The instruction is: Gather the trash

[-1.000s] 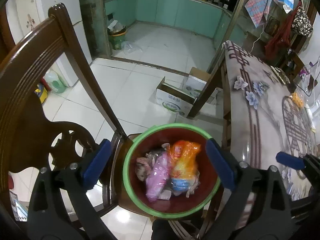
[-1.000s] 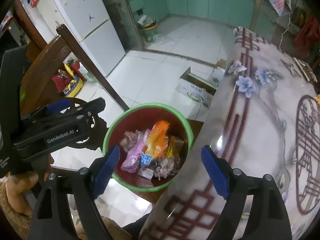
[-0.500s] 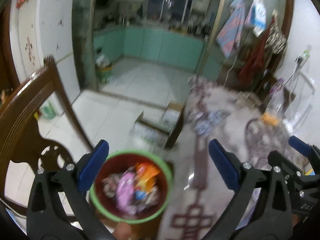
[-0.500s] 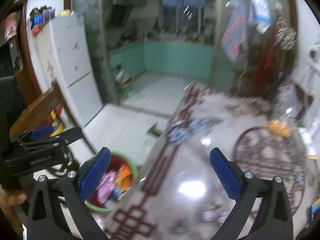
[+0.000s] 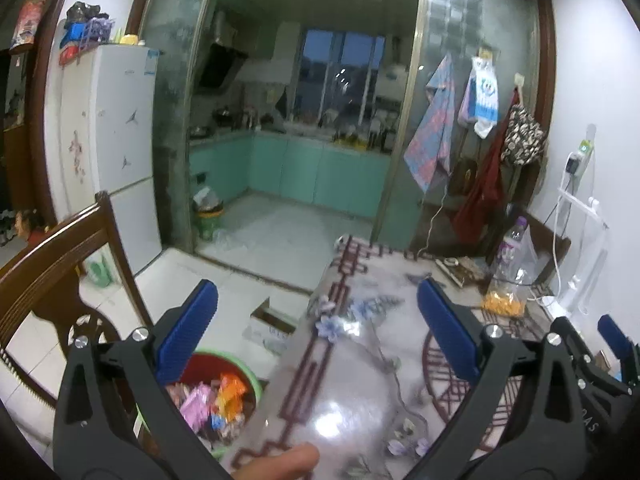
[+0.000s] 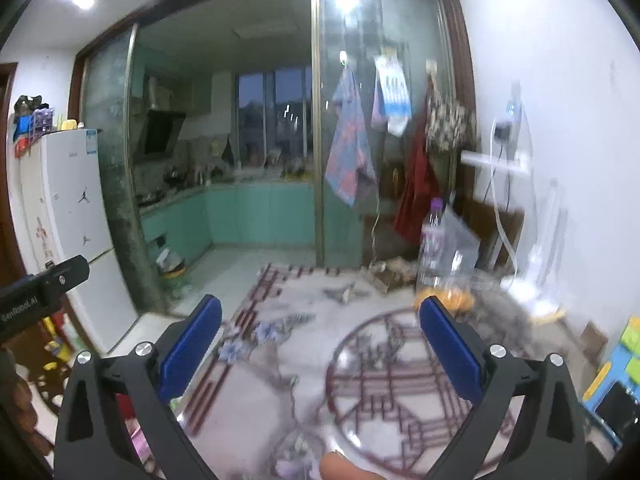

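Observation:
A red bin with a green rim [image 5: 256,386] stands on a chair seat at the table's left edge, low left in the left wrist view. It holds pink, orange and blue wrappers [image 5: 212,400]. My left gripper [image 5: 316,320] is open and empty, raised above the table edge. My right gripper [image 6: 320,328] is open and empty, above the patterned table [image 6: 304,360]. A bag of orange snacks [image 5: 502,302] and a plastic bottle [image 6: 432,236] sit at the table's far end. In the right wrist view the bin is almost hidden behind the left finger.
A wooden chair back [image 5: 60,256] rises at the left. A cardboard box [image 5: 270,326] lies on the white tiled floor beside the table. A fridge [image 5: 108,152] stands at left, the kitchen behind glass doors. Colourful items [image 6: 624,356] sit at the table's right edge.
Both grippers have tilted up and risen from over the bin to face the room and table. The bin has dropped to the lower left of both views. Both stay open and empty.

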Available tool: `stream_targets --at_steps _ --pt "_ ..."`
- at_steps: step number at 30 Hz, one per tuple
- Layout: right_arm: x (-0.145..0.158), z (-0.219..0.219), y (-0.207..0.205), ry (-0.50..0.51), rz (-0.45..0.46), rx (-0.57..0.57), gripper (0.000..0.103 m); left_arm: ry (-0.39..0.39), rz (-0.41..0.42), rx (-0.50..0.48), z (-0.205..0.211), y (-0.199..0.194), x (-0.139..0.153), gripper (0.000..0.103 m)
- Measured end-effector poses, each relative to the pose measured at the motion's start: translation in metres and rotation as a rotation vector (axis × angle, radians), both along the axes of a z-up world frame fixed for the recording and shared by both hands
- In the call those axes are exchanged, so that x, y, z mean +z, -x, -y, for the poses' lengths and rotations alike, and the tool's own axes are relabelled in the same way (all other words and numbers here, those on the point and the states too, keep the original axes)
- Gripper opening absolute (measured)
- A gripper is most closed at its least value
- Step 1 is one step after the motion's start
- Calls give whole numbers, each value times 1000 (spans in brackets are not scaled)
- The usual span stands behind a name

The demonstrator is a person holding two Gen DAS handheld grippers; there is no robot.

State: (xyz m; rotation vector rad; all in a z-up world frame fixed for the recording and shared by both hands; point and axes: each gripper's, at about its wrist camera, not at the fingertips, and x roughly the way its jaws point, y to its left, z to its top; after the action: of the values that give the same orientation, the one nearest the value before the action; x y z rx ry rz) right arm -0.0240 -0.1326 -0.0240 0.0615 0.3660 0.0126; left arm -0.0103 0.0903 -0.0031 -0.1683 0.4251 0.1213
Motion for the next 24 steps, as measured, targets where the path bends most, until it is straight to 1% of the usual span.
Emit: stream_targets --at_steps 4,7,13,24 --pt "-1 21 0 -2 -18 19 96 -2 -26 28 14 7 -1 98" --pt "-6 28 5 1 -35 41 96 -9 -41 42 26 11 -2 98" --pt "-12 40 13 -10 -44 69 96 -26 -63 39 46 18 -4 98" --pt "-17 56 16 -32 -53 63 96 -51 -76 28 65 17 -3 98"
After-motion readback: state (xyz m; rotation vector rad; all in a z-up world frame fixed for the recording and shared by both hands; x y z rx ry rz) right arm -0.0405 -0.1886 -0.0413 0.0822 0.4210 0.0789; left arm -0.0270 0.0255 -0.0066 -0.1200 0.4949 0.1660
